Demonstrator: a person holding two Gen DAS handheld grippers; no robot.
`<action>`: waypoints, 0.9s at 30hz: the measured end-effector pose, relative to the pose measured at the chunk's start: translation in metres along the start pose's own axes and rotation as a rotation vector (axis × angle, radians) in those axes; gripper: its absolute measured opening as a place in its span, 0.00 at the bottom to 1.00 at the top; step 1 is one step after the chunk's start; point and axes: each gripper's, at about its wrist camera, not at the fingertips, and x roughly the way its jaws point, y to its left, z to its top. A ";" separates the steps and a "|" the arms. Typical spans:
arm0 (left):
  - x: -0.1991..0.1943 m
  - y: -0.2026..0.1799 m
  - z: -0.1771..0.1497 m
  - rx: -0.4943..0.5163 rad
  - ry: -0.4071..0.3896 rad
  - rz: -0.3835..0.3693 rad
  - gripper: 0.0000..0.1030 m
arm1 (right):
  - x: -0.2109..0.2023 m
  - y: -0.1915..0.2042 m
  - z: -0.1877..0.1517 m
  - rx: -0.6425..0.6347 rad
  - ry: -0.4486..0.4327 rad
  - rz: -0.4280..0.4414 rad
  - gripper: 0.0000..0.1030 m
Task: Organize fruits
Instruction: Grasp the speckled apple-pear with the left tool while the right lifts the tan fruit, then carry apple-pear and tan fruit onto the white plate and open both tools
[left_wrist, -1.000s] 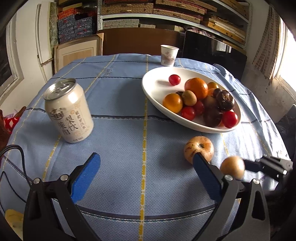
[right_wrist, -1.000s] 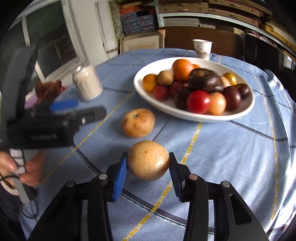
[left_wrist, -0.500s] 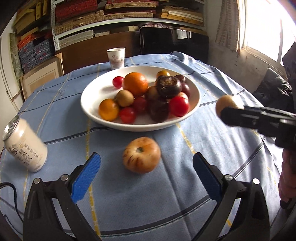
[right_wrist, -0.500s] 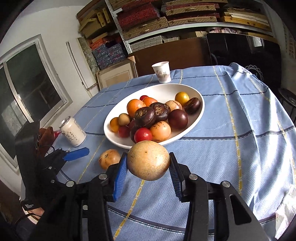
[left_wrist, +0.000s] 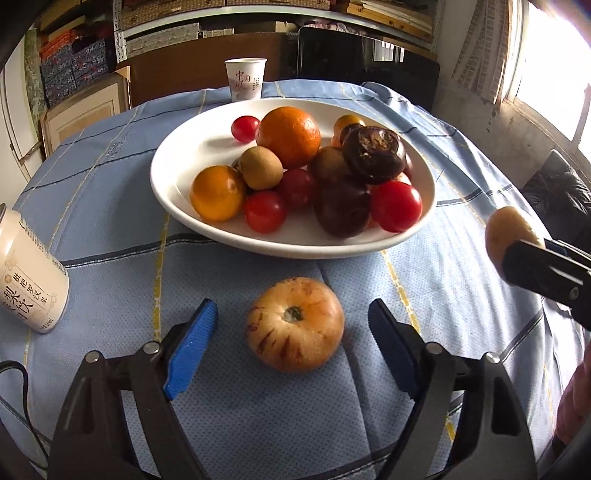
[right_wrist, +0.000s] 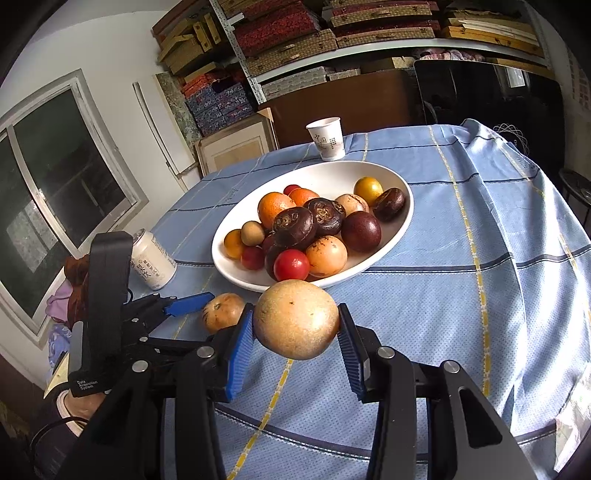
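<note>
A pale orange streaked fruit (left_wrist: 295, 324) lies on the blue cloth just in front of the white bowl (left_wrist: 177, 162). My left gripper (left_wrist: 293, 345) straddles it with its jaws closing; the blue pads stand clear of its sides. In the right wrist view that fruit (right_wrist: 221, 312) shows beside the left gripper's blue pad. My right gripper (right_wrist: 295, 334) is shut on a round tan fruit (right_wrist: 295, 325), held above the cloth in front of the bowl (right_wrist: 400, 218). The bowl holds several fruits: oranges, red tomatoes, dark purple ones.
A white drink can (left_wrist: 26, 273) stands left of the bowl, and a paper cup (left_wrist: 245, 79) behind it. The right gripper with its tan fruit (left_wrist: 506, 232) hangs at the right edge of the left view. Shelves of boxes line the back wall.
My left gripper swung from the can toward the streaked fruit, now between narrower jaws. My right gripper lifted the tan fruit and has since held still.
</note>
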 end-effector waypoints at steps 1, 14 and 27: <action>0.001 0.000 0.000 0.001 0.003 0.001 0.77 | 0.000 0.000 0.000 0.000 0.001 0.000 0.43; -0.003 -0.006 -0.002 0.027 -0.006 0.032 0.45 | 0.005 0.001 -0.002 -0.006 0.016 -0.012 0.43; -0.026 0.005 -0.011 -0.033 -0.040 -0.003 0.43 | 0.007 0.001 -0.004 -0.027 0.006 -0.012 0.43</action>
